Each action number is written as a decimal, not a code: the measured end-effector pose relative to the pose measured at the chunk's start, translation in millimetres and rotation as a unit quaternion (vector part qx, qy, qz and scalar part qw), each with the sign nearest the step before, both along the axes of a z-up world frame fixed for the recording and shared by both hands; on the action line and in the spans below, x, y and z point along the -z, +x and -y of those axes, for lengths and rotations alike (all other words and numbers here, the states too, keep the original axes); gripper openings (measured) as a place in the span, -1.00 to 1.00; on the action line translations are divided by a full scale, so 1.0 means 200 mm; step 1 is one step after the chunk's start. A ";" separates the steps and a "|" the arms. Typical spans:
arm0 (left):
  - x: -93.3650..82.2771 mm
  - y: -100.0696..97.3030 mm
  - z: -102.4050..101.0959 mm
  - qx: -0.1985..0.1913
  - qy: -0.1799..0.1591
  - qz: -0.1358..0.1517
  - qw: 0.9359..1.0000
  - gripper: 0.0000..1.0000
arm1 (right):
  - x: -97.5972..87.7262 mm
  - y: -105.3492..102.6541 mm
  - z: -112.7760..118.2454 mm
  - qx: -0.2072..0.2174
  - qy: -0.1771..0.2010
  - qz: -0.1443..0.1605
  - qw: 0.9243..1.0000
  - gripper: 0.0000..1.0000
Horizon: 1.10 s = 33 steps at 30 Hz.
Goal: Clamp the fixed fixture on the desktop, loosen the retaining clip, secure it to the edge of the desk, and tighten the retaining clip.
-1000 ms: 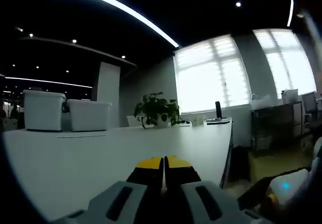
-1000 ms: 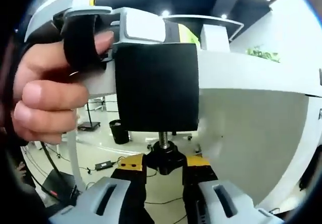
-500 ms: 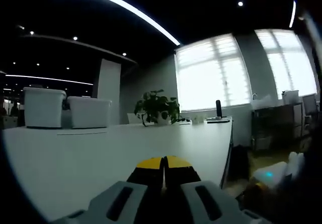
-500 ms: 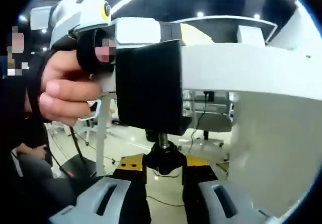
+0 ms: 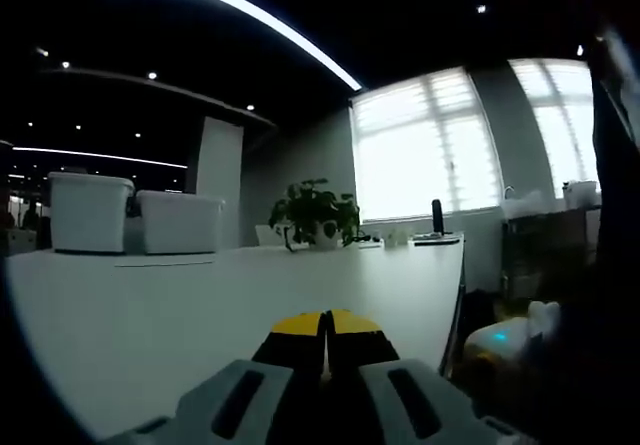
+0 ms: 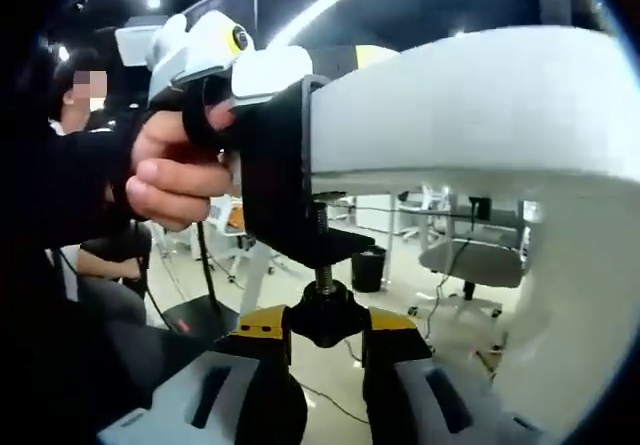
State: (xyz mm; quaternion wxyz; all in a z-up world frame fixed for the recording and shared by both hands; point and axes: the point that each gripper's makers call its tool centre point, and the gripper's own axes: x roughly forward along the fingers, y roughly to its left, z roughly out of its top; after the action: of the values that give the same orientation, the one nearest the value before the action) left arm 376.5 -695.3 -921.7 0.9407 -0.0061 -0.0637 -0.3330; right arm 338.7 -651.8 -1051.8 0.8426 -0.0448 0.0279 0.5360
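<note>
The black C-shaped fixture sits over the edge of the white desk, its lower arm under the desktop. A threaded screw runs down to a black knob. My right gripper is shut on that knob, a yellow-tipped jaw on each side. The left gripper, held by a hand, rests on top of the desk right above the fixture. In the left gripper view my left gripper is shut, tips together low over the desk. The right gripper shows below the desk's right edge.
Two white bins stand at the desk's far left and a potted plant at the far end before bright windows. Under the desk are office chairs, a bin and cables. A seated person is at the left.
The right gripper view has swung round, so the fixture now shows side-on instead of face-on, knob still between the jaws. In the left gripper view the right gripper has shifted left.
</note>
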 end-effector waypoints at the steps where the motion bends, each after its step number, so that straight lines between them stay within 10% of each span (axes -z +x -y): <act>1: 0.00 0.00 0.00 0.000 0.000 0.000 1.000 -0.97 | 0.00 0.00 0.00 -0.010 0.000 -0.001 1.000 -0.52; 16: 0.00 0.00 0.01 0.002 0.001 -0.005 1.000 -0.97 | 0.01 -0.02 -0.02 -0.050 0.006 0.010 0.999 -0.50; 21: 0.00 0.00 0.01 0.001 0.000 0.002 1.000 -0.97 | -0.01 -0.01 -0.04 -0.039 -0.026 0.068 0.997 -0.48; 33: 0.00 -0.01 0.01 0.000 -0.001 -0.002 1.000 -0.97 | 0.05 -0.05 0.06 0.040 -0.030 -0.048 0.998 -0.08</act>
State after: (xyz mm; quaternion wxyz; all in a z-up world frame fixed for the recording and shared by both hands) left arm 374.5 -696.5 -922.1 0.9410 -0.0076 -0.0617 -0.3328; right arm 328.3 -664.1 -1061.2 0.8591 -0.0432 0.0856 0.5027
